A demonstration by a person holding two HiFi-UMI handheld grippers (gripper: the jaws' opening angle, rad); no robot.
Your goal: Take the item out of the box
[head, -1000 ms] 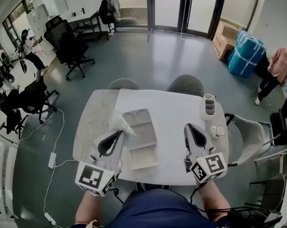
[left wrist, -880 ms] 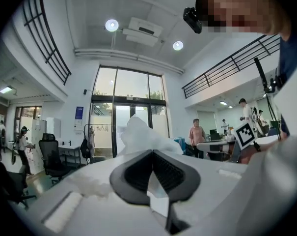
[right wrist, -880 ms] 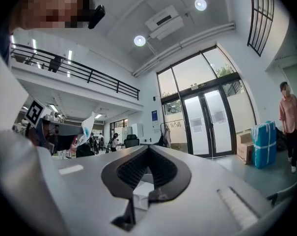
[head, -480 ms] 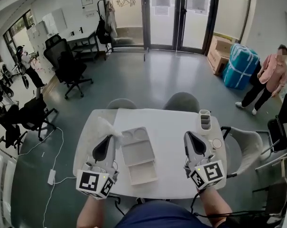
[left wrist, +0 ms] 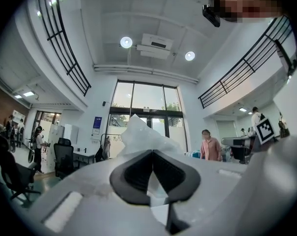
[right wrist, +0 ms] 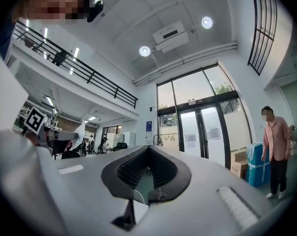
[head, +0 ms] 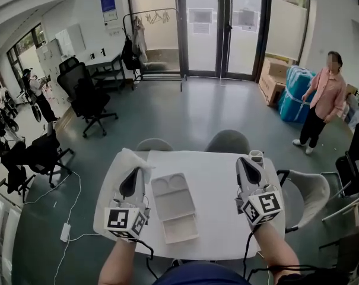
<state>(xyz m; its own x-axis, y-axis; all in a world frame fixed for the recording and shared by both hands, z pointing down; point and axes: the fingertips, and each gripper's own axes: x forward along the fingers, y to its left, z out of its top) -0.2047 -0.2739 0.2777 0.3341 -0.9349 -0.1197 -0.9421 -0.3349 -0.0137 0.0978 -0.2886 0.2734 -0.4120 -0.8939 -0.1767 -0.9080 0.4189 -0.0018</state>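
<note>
An open grey box (head: 174, 205) lies on the white table (head: 218, 183), its moulded lid part toward the far side and its tray part near me. My left gripper (head: 132, 171) is held up left of the box, shut on a crumpled white wrapper (head: 130, 158). In the left gripper view the wrapper (left wrist: 141, 134) sticks up past the closed tips of the left gripper (left wrist: 151, 151). My right gripper (head: 243, 161) is held up over the table's right side, shut with nothing in it; the right gripper (right wrist: 148, 149) points at the hall.
A small grey compartment holder (head: 257, 155) stands at the table's far right, partly behind the right gripper. Grey chairs (head: 228, 141) ring the far and right sides. A person (head: 321, 100) stands by blue bundles (head: 296, 91). Black office chairs (head: 84, 94) fill the left floor.
Both grippers have risen, and the head view has tilted up toward the hall. The left gripper carried the white wrapper leftward, away from the box. The standing person walked left.
</note>
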